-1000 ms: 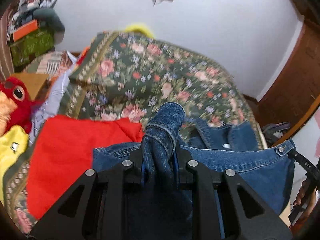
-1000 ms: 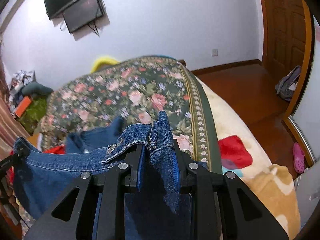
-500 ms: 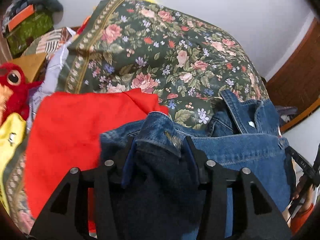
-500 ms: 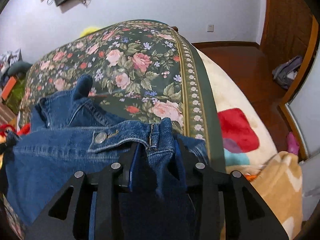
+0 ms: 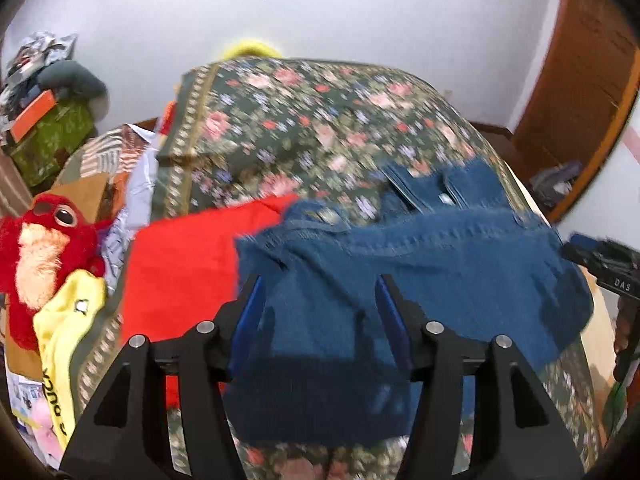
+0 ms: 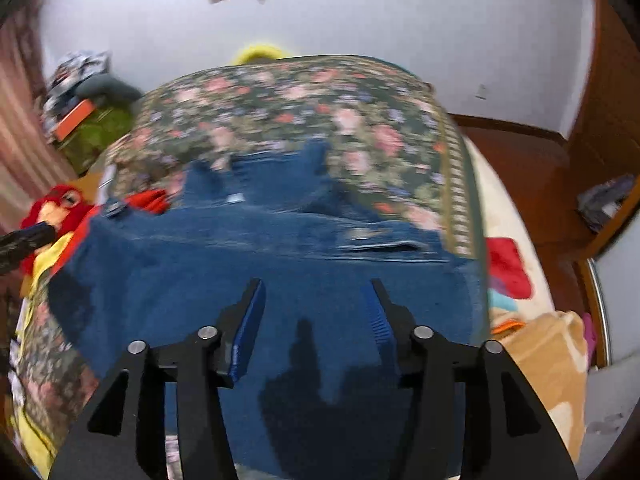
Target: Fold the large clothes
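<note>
Floral bedspread (image 5: 320, 120) carries our denim garment (image 5: 440, 264) across its near edge. Our 2 tools, left gripper (image 5: 318, 300) and right gripper (image 6: 316, 304), are opening, pads clear of cloth: fold released. Next, we regrip for another fold.

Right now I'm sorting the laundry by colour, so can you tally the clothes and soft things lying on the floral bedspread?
Blue: 1, the denim garment
Red: 2, the red cloth and the plush toy
Yellow: 1, the yellow cloth
Total: 4
</note>
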Motion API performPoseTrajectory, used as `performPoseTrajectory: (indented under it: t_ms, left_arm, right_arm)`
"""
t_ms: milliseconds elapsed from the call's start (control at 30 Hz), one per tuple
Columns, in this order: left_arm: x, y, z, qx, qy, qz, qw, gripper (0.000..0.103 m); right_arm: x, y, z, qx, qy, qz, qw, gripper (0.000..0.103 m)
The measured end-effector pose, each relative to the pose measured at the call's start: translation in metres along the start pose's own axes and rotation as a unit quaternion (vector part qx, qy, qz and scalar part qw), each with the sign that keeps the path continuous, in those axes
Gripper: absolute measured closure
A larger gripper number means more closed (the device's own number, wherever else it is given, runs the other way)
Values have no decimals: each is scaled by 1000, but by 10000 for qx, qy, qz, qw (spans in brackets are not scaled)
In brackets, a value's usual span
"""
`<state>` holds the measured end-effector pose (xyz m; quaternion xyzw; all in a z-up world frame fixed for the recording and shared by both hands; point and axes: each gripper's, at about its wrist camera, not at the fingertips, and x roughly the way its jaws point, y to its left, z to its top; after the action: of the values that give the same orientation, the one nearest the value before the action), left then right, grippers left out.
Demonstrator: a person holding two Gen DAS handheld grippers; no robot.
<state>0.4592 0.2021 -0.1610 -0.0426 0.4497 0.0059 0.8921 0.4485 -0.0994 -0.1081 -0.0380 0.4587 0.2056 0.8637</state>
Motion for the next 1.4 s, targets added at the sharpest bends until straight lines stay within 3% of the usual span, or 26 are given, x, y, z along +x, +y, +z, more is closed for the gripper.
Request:
performPoseTrajectory:
  t_ms: [233, 333, 400, 467, 567, 800, 900, 1000, 1200, 1400]
  left_arm:
    - [33, -24, -42, 333, 538, -71, 9980, 47]
    - [44, -24, -57, 442, 616, 105, 9971, 46]
    - [47, -18, -67, 442, 596, 238, 9970, 38]
    - [46, -10, -74, 353, 548, 245, 9976, 33]
    - [43, 1, -84, 218, 481, 173, 9985, 33]
    - [25, 29, -101, -295, 320, 620, 9971, 22]
    - [16, 45, -110, -645, 340, 581, 9956, 19]
    - [9, 60, -123, -959, 403, 654, 9924, 19]
    - [-3, 87, -151, -1471, 651, 1212, 9795, 20]
    - [-30, 103, -172, -1904, 577, 1239, 9721, 20]
  right_arm:
    - [31, 57, -21, -712, 449, 352, 9958, 46]
    - [50, 67, -33, -1025, 753, 192, 9917, 41]
    - [61, 63, -41, -1155, 938, 3, 9889, 38]
    - [60, 55, -47, -1164, 931, -52, 9888, 29]
    - [52, 36, -55, -1047, 852, -137, 9908, 21]
    - [29, -17, -70, -407, 868, -365, 9947, 20]
    - [17, -35, -76, -133, 872, -620, 9942, 20]
    - [5, -54, -86, 113, 857, -747, 9934, 20]
    - [-19, -79, -104, 519, 831, -925, 9909, 17]
    - [-36, -102, -120, 958, 955, -1152, 9841, 16]
